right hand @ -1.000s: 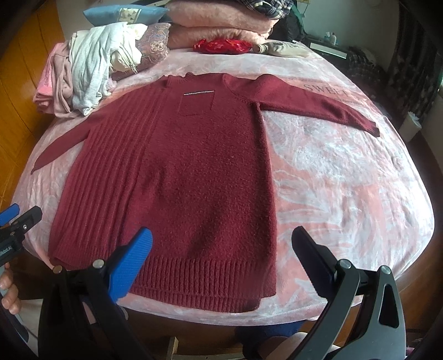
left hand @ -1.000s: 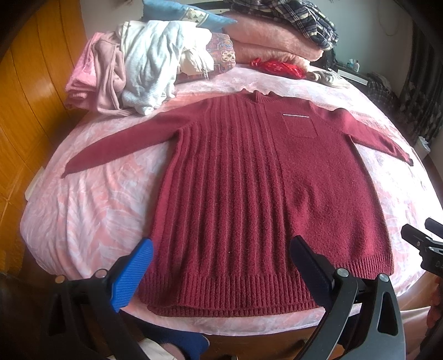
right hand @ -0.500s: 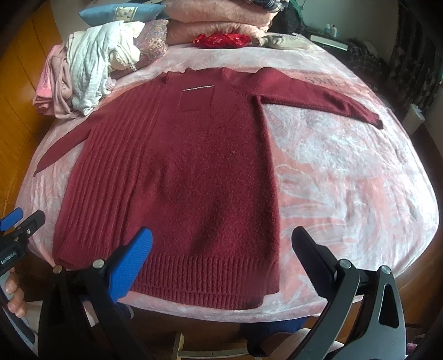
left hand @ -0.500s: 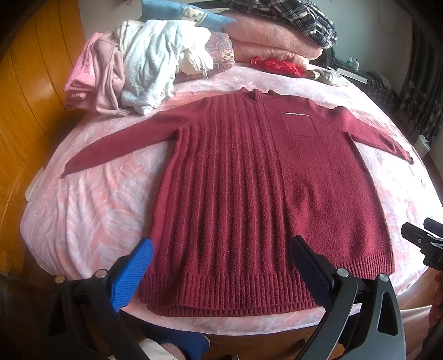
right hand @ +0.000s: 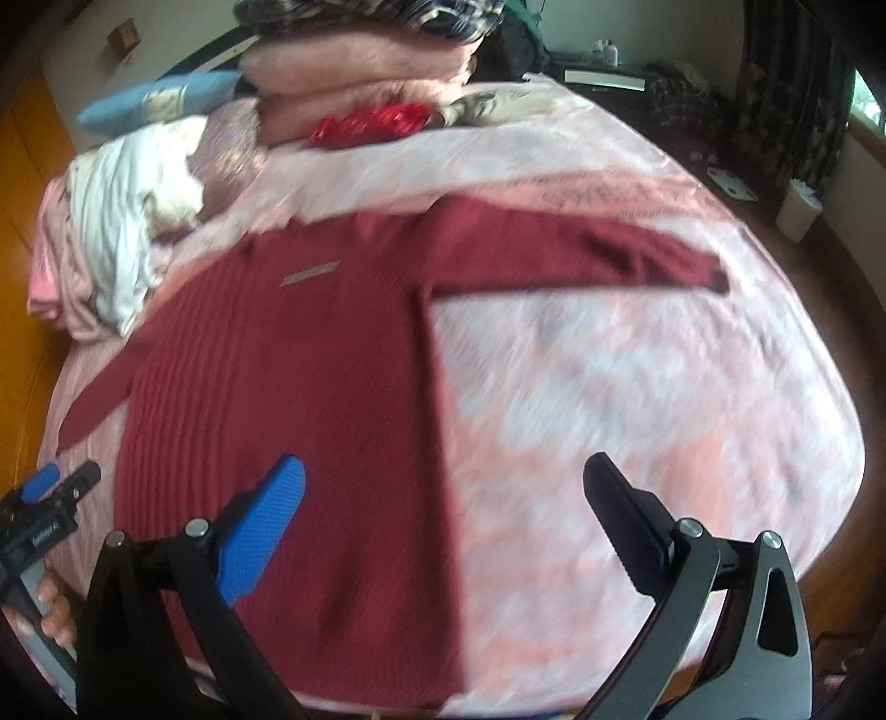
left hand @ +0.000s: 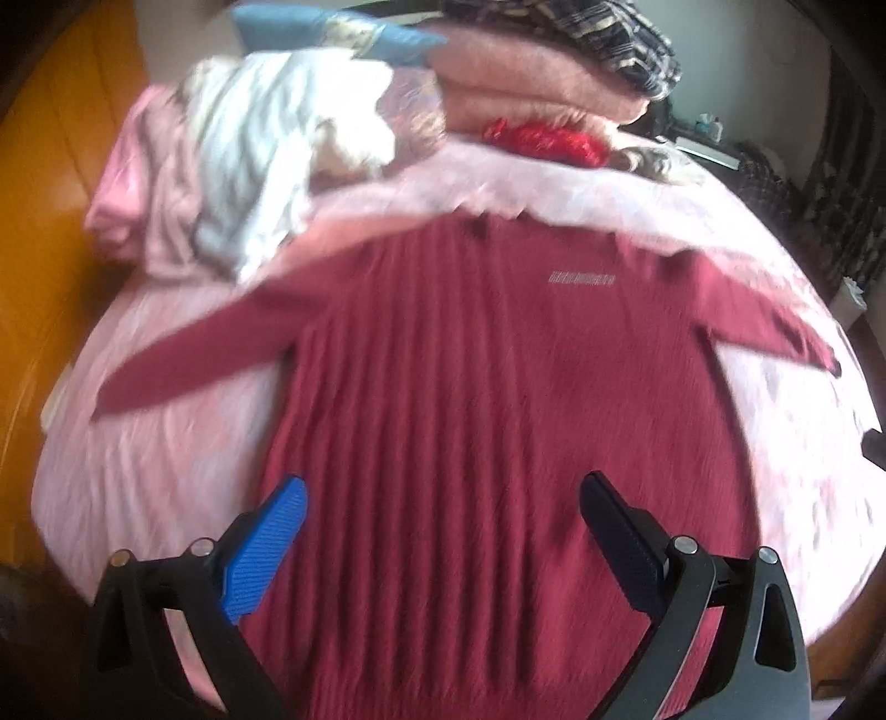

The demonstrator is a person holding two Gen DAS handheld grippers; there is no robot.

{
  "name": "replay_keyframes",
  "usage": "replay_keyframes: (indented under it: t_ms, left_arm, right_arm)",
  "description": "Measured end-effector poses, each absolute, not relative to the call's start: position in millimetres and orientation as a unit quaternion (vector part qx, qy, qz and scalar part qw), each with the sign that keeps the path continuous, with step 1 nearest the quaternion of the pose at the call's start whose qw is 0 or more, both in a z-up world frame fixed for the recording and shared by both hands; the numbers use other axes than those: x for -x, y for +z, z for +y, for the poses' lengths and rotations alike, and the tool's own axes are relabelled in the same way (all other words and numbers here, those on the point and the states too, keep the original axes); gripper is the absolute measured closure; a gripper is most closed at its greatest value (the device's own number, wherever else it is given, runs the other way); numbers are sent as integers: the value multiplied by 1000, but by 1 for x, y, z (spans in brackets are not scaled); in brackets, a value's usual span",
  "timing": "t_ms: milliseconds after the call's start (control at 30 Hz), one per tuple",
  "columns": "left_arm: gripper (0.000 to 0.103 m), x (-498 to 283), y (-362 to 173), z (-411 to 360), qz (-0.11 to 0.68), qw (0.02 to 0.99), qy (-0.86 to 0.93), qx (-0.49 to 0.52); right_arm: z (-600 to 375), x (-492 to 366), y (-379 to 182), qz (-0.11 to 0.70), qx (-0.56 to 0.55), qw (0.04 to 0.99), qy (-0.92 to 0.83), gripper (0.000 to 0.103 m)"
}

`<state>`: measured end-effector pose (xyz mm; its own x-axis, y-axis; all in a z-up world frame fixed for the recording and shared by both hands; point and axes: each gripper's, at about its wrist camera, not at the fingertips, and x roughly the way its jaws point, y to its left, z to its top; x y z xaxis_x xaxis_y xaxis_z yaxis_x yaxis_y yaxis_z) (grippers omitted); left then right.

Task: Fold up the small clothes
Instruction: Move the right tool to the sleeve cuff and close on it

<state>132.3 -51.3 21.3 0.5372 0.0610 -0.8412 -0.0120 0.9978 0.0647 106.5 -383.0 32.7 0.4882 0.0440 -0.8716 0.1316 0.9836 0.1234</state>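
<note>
A dark red knit sweater (left hand: 470, 399) lies flat, front up, on a pink bedspread (left hand: 155, 459), both sleeves spread out to the sides. It also shows in the right wrist view (right hand: 310, 387). My left gripper (left hand: 443, 504) is open and empty above the sweater's lower ribbed half. My right gripper (right hand: 443, 487) is open and empty over the sweater's right side edge, near the bare bedspread (right hand: 637, 387). The left gripper (right hand: 50, 493) shows at the left edge of the right wrist view. Both views are motion-blurred.
A heap of white and pink clothes (left hand: 238, 183) lies at the far left of the bed. Folded pink blankets (left hand: 531, 83), a blue pillow (left hand: 326, 33) and a red cloth (left hand: 542, 138) sit at the far end. Orange wood panelling (left hand: 50, 194) runs along the left.
Both grippers have moved forward over the sweater, whose lower hem has dropped below view in the left wrist view. Both stay open. The sweater has not moved.
</note>
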Motion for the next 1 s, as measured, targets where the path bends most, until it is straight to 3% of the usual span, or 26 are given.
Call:
replay_keyframes:
  t_ms: [333, 633, 1000]
  left_arm:
    - [4, -271, -3, -165, 483, 875, -44, -9]
    - [4, -338, -50, -242, 495, 867, -54, -7]
    - [4, -375, -84, -313, 499, 865, -43, -21]
  right_arm:
    - [-530, -239, 9, 523, -149, 838, -50, 3]
    - [-688, -290, -67, 558, -205, 796, -117, 3]
    - [-730, -310, -126, 585, -243, 769, -86, 4]
